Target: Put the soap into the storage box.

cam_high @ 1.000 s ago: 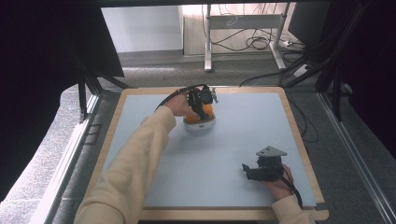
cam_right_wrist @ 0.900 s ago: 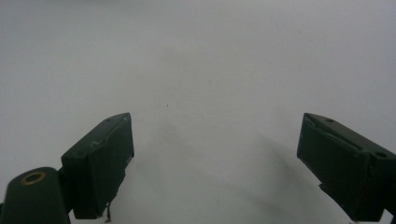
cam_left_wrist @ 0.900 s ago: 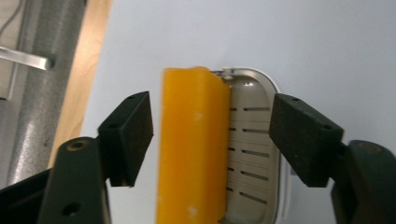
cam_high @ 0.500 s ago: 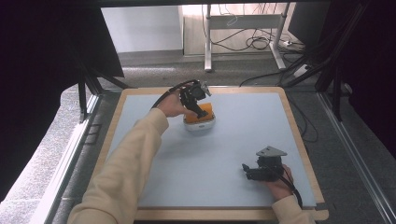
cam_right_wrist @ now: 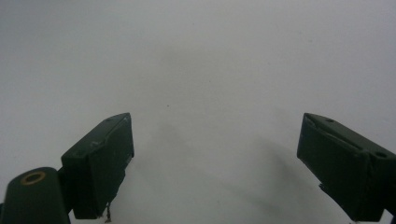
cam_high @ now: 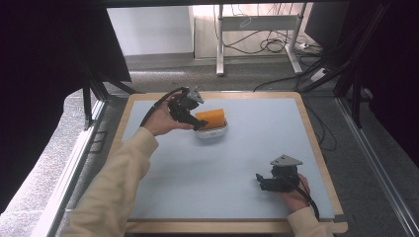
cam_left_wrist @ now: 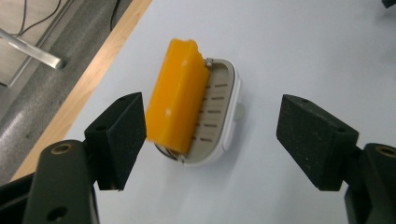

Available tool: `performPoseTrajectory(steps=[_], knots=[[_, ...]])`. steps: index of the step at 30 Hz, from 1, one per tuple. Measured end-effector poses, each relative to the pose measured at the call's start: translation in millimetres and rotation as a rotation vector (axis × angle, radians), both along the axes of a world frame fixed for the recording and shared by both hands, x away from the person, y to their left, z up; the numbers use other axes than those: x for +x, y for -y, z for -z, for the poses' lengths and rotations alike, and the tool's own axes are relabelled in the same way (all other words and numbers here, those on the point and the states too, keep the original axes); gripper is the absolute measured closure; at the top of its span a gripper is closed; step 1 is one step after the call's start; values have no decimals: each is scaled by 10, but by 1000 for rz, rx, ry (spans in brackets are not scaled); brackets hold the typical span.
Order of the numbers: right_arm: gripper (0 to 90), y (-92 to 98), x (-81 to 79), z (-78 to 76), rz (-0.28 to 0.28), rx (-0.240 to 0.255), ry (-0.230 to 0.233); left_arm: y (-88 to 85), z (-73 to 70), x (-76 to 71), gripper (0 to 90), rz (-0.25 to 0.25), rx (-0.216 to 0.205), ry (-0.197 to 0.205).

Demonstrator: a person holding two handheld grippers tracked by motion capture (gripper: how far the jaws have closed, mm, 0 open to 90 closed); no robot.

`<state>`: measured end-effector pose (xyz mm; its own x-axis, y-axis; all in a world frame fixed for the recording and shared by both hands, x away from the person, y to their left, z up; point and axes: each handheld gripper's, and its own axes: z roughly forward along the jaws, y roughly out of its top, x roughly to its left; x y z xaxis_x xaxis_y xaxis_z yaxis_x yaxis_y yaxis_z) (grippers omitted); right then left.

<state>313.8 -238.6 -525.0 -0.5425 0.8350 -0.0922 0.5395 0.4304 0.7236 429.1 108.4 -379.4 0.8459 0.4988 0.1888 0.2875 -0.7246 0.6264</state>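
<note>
Orange soap bar [cam_left_wrist: 177, 95] tilted in its white dish [cam_left_wrist: 223, 116] (left gripper [cam_left_wrist: 210, 135] jaws just parted, right gripper [cam_right_wrist: 215, 158] jaws wide, empty)

High overview; two close tool-mounted views downward.

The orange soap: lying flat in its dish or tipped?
Tipped. The orange soap stands on its long edge, leaning on one rim of the white dish, slots bare beside it.

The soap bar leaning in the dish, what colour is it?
Orange. The soap bar shows best in the left gripper view, against the white dish.
</note>
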Motion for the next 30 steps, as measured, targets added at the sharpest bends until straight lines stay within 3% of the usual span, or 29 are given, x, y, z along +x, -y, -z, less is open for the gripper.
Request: performPoseTrajectory(steps=[9,15,23,30], knots=[[112,-4,-2,-8,3,-4,4,-288,168,-355,242,-83,-59,-38],[113,-13,-4,-6,1,-7,3,-479,330,-634,240,-95,-74,-47],[112,-22,-7,-5,5,-11,3,-719,469,-924,226,-139,-134,-58],[113,-23,-10,-5,-1,-8,5,-897,727,-1189,209,-193,-173,-64]])
